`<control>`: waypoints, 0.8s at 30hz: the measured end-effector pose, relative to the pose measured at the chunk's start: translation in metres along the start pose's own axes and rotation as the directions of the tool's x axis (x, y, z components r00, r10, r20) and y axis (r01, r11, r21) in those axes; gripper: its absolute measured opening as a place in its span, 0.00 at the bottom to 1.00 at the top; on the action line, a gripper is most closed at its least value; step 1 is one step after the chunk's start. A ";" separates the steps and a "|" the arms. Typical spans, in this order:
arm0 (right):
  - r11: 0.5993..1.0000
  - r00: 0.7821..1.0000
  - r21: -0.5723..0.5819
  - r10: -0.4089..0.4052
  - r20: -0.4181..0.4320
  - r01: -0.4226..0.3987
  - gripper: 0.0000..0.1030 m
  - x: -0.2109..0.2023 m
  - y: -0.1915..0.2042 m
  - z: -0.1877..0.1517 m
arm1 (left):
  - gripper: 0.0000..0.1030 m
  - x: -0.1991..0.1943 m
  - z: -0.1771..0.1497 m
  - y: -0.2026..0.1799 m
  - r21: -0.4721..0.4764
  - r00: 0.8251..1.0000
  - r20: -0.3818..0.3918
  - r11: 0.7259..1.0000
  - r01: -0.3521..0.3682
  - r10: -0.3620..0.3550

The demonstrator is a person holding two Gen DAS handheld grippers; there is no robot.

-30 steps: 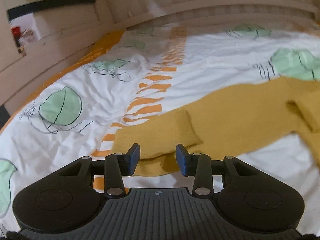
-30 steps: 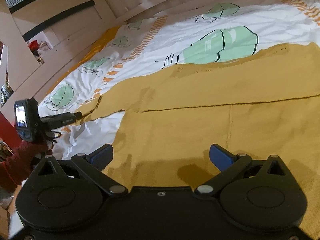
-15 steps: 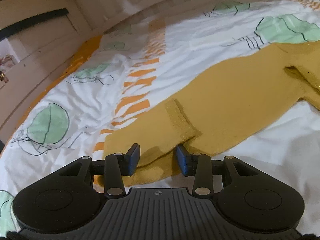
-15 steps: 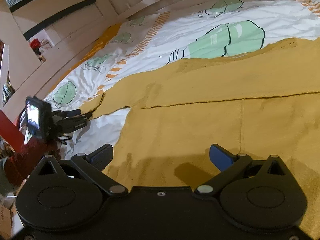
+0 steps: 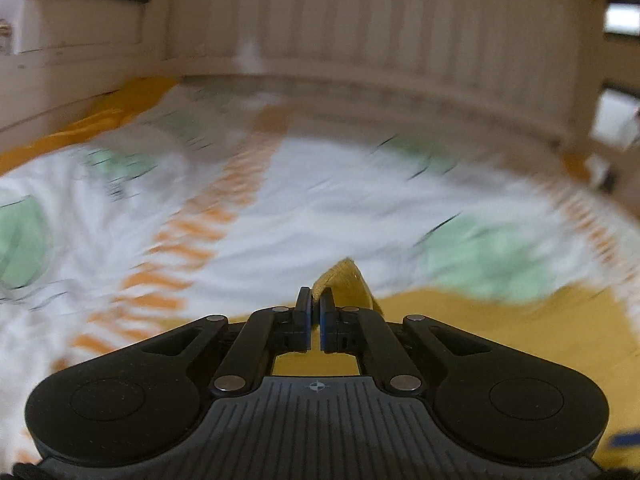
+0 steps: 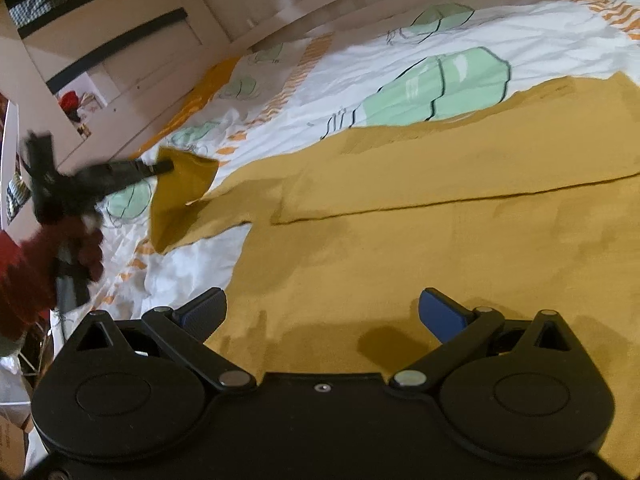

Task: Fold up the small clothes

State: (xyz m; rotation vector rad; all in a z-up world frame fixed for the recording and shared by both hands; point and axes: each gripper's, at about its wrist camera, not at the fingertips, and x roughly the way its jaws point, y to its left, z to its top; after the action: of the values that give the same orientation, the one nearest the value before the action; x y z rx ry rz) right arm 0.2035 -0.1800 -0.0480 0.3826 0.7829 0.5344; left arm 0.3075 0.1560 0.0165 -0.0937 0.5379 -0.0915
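Note:
A mustard-yellow knit sweater [image 6: 420,232] lies spread on the bed, its body under my right gripper. My right gripper [image 6: 322,314] is open and empty just above the sweater's body. My left gripper [image 5: 315,310] is shut on the sleeve cuff [image 5: 346,284], which sticks up between its fingers. In the right wrist view the left gripper [image 6: 160,168] holds the sleeve end [image 6: 180,196] lifted off the bed at the left. The left wrist view is blurred by motion.
The bedsheet [image 6: 360,64] is white with green shapes and orange stripes. A pale slatted headboard [image 5: 380,40] runs along the far side. Cream furniture [image 6: 120,52] stands at the left. The person's red-sleeved arm [image 6: 24,276] is at the left edge.
My left gripper has shut on the sleeve cuff and lifted it off the bed, swinging up and to the right. The right gripper has stayed open over the sweater's body.

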 end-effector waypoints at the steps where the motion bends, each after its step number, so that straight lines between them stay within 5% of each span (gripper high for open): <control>1: 1.000 1.000 0.006 -0.002 0.008 0.002 1.00 -0.004 -0.003 0.000 | 0.03 -0.003 0.007 -0.016 -0.012 0.999 0.017 0.999 0.043 -0.043; 6: 0.999 0.999 0.024 -0.034 0.043 0.033 1.00 -0.026 -0.020 0.002 | 0.03 -0.001 0.028 -0.097 -0.064 0.971 0.059 0.970 0.234 -0.231; 10: 0.996 0.995 0.051 -0.078 0.070 0.074 1.00 -0.043 -0.038 0.003 | 0.03 0.019 0.022 -0.153 -0.108 0.947 0.054 0.941 0.320 -0.316; 17: 0.984 0.986 0.119 -0.141 0.087 0.130 1.00 -0.060 -0.064 0.001 | 0.22 0.060 -0.016 -0.214 -0.165 0.905 -0.105 0.905 0.393 -0.412; 20: 0.982 0.984 0.122 -0.156 0.086 0.145 1.00 -0.063 -0.069 0.000 | 0.23 0.052 -0.030 -0.211 -0.134 0.910 -0.124 0.915 0.380 -0.395; 24: 0.979 0.983 0.137 -0.164 0.088 0.151 1.00 -0.061 -0.073 0.003 | 0.31 0.032 -0.046 -0.184 -0.110 0.938 -0.115 0.942 0.316 -0.328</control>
State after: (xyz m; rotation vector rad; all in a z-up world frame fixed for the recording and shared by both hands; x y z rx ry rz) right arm 0.1927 -0.2744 -0.0494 0.4594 0.7474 0.3143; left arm 0.2997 -0.0334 -0.0179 -0.2656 0.6556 -0.3971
